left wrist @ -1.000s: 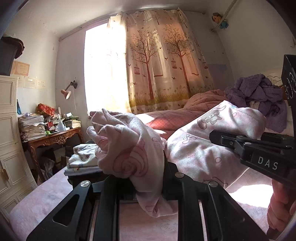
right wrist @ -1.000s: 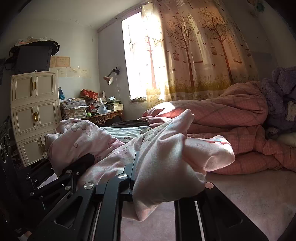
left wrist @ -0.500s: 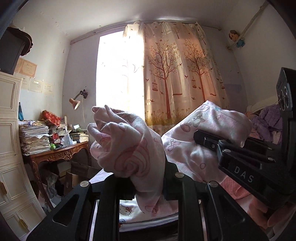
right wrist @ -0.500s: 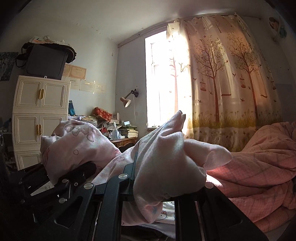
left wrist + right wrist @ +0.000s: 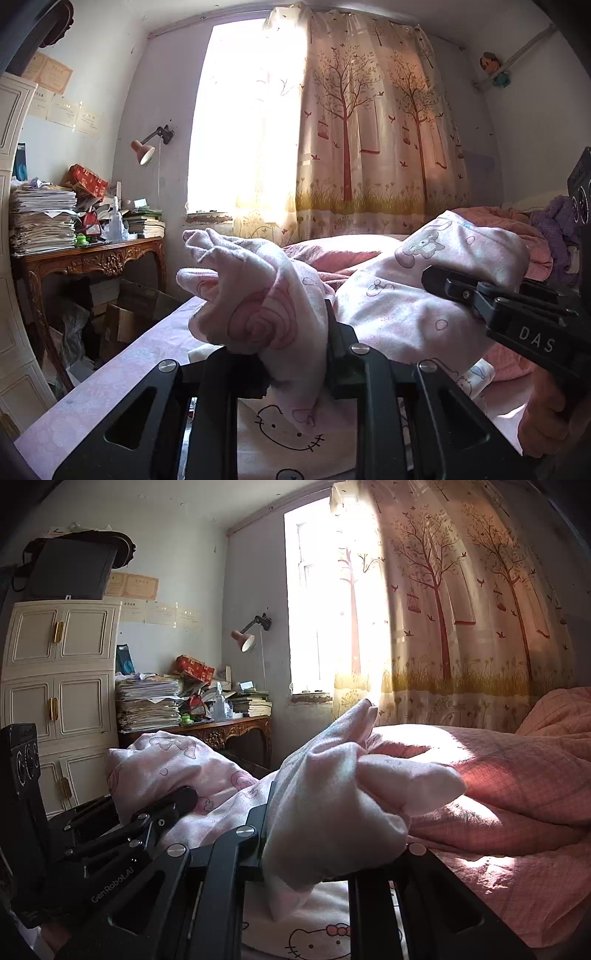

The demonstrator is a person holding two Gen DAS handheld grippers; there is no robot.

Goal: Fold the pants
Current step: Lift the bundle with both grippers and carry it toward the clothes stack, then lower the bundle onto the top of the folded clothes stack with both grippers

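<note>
both grippers swung toward the window, pinching pants (image 5: 258, 295); fingertips buried in cloth.

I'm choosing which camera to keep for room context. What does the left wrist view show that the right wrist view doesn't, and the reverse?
Only the left wrist view shows the purple blanket and the wall toy. Only the right wrist view shows the cream cabinet's doors with the black bag on top. Both show the pink pants clamped in the left gripper and right gripper, the tree curtain, and the cluttered desk.
</note>
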